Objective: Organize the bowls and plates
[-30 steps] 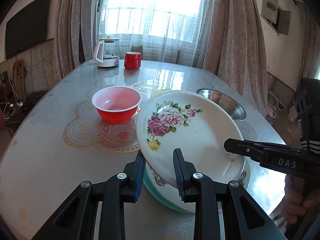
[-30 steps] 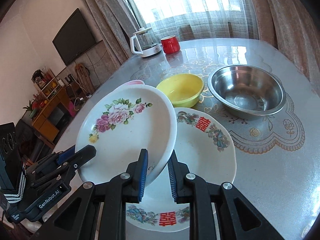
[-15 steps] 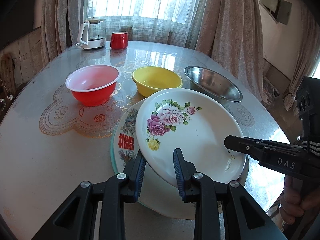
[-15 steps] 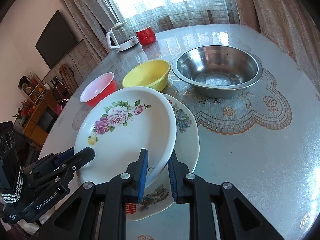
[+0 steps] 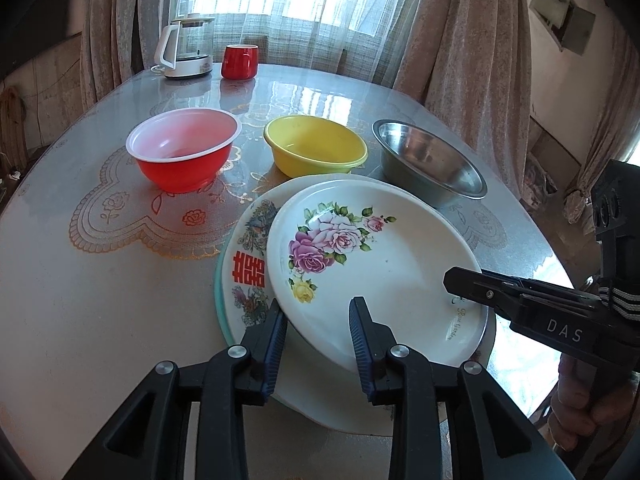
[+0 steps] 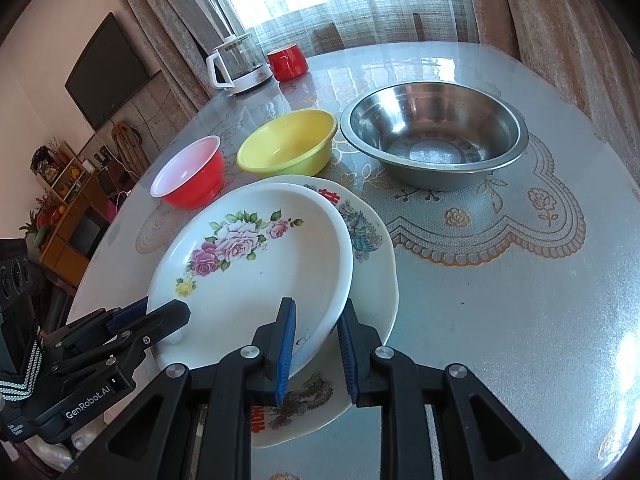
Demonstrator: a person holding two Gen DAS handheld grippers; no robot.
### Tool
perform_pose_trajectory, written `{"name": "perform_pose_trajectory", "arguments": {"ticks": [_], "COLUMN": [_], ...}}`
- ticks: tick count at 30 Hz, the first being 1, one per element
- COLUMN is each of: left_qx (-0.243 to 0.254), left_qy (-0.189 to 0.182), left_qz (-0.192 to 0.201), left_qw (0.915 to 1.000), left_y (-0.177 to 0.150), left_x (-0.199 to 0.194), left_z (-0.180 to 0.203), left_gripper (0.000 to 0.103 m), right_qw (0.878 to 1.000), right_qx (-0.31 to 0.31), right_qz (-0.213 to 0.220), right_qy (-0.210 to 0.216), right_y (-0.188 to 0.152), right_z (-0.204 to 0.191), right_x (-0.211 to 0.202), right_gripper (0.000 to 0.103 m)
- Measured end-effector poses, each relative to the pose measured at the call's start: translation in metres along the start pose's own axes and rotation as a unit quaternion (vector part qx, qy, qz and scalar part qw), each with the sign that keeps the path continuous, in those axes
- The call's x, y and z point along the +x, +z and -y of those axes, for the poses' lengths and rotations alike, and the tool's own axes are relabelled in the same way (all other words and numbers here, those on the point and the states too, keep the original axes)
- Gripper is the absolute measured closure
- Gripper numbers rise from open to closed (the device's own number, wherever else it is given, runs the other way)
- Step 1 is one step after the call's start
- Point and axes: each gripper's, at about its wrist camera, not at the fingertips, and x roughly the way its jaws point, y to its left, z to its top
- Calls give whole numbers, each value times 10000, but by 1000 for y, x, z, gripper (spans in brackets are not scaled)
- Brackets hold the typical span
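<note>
Rose plate point(image 5: 384, 264) hides most of the red-character plate point(image 5: 248, 268) beneath. Left gripper point(image 5: 318, 340) and right gripper point(image 6: 316, 344) angle downward, jaws opening, each straddling the rose plate's rim.

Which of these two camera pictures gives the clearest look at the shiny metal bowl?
The right wrist view: the metal bowl sits nearly whole and unblocked, its inside and base visible. The left wrist view shows it at a slant, farther off, its near side cut by the rose plate.
</note>
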Motion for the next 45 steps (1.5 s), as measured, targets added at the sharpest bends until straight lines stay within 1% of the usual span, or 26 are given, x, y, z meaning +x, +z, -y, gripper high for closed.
{"name": "perform_pose_trajectory", "arguments": {"ticks": [9, 12, 18, 21, 25, 27, 29, 34, 40, 41, 43, 45], "left_qx": [-32, 70, 141, 115, 152, 128, 123, 7, -252, -311, -416, -492], "left_qy": [33, 124, 160, 114, 152, 159, 147, 91, 192, 222, 278, 293], "left_qz": [-74, -29, -30, -38, -8, 1, 37, 128, 249, 270, 309, 292], "left_qw": [10000, 9999, 9998, 9999, 9998, 9998, 9998, 9999, 9992, 9989, 9983, 9979], "left_y": [0, -1, -3, -4, -5, -6, -7, -8, -8, -8, -9, -9], "left_x": [-2, -2, -3, -4, -6, -8, -10, -20, -30, -30, -32, -31], "left_z": [1, 3, 5, 4, 5, 5, 3, -3, -17, -20, -27, -32], "left_gripper": [68, 67, 66, 66, 64, 64, 64, 63, 63, 63, 63, 63], "right_qw": [9995, 9987, 9983, 9985, 9988, 9988, 9985, 9956, 9956, 9954, 9954, 9962], "right_qx": [-163, -276, -356, -337, -290, -231, -94, 466, 774, 800, 779, 709], "right_qz": [68, 152, 170, 178, 194, 260, 424, 669, 435, 461, 480, 429], "right_qy": [-263, -410, -421, -400, -336, -340, -323, -452, -311, -267, -271, -250], "right_y": [-1, -2, -3, -3, -4, -4, -4, -2, -7, -8, -8, -8], "right_z": [-5, -7, -8, -7, -5, -2, 3, 27, 41, 41, 39, 35], "right_x": [-2, -4, -5, -5, -6, -9, -16, -26, -16, -16, -17, -14], "right_gripper": [80, 80, 80, 80, 80, 80, 80, 80, 81, 81, 85, 87]}}
